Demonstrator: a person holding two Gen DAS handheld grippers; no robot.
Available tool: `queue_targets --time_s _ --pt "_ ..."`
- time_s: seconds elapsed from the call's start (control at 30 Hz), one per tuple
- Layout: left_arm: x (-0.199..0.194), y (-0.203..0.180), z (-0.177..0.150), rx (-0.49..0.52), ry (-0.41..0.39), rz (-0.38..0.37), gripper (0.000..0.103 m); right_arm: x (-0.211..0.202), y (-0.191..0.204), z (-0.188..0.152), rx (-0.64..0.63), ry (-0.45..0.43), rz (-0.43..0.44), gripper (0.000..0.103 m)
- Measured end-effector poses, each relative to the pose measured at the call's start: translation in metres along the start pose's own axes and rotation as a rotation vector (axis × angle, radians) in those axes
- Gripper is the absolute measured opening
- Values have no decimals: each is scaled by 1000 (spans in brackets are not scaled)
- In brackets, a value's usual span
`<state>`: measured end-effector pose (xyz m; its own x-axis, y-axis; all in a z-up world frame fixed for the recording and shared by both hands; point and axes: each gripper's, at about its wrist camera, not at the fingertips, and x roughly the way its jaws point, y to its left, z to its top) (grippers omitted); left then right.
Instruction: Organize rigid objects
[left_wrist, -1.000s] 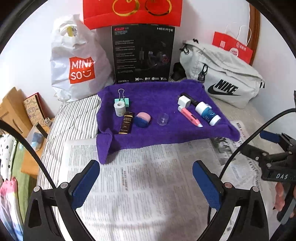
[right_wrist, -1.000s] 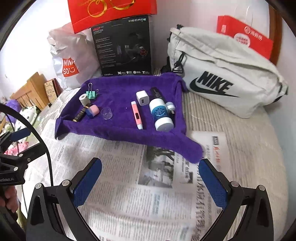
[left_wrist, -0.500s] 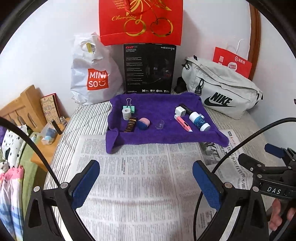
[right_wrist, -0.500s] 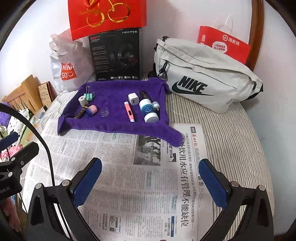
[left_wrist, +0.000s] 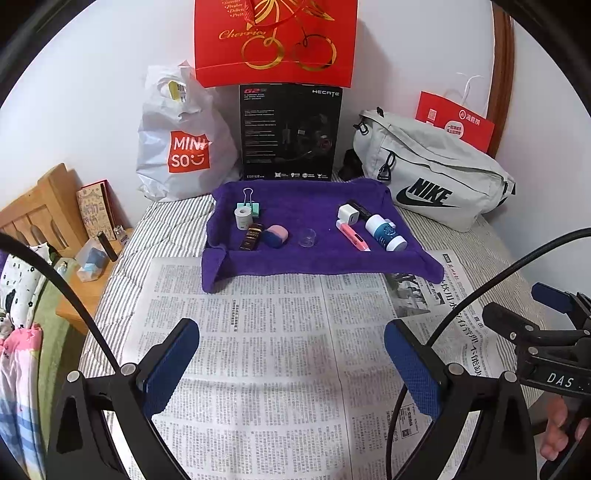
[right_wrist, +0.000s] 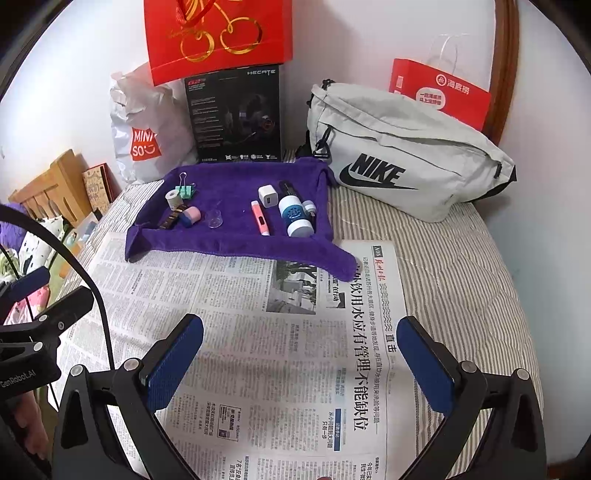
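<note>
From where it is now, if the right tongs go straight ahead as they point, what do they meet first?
Probably the newspaper: the open right tongs tilt down over it. If they clear it, next in line is the purple towel, near the pink pen and blue-and-white bottle. Depth is uncertain.

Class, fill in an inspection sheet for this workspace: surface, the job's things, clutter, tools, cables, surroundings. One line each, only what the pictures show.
Surface: printed newspaper spread over striped bedding; purple towel behind it.
Job's things: on the towel lie a white charger cube, pink marker pen, blue-and-white bottle, clear plastic cup, white tape roll, green binder clip.
Clutter: nothing seen on the newspaper.
Tools: left tool and right tool open, empty, above the newspaper.
Cables: black cable arcs beside the left tool.
Surroundings: white Miniso bag, grey Nike bag.
</note>
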<state>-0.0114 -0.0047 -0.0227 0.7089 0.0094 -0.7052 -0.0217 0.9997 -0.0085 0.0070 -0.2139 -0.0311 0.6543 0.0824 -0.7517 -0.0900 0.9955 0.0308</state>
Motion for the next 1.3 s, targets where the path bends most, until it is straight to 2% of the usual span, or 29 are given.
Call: queue_targets --time_s 1.3 --pt "5 -6 -6 15 33 -7 101 -3 0 -4 -8 8 0 103"
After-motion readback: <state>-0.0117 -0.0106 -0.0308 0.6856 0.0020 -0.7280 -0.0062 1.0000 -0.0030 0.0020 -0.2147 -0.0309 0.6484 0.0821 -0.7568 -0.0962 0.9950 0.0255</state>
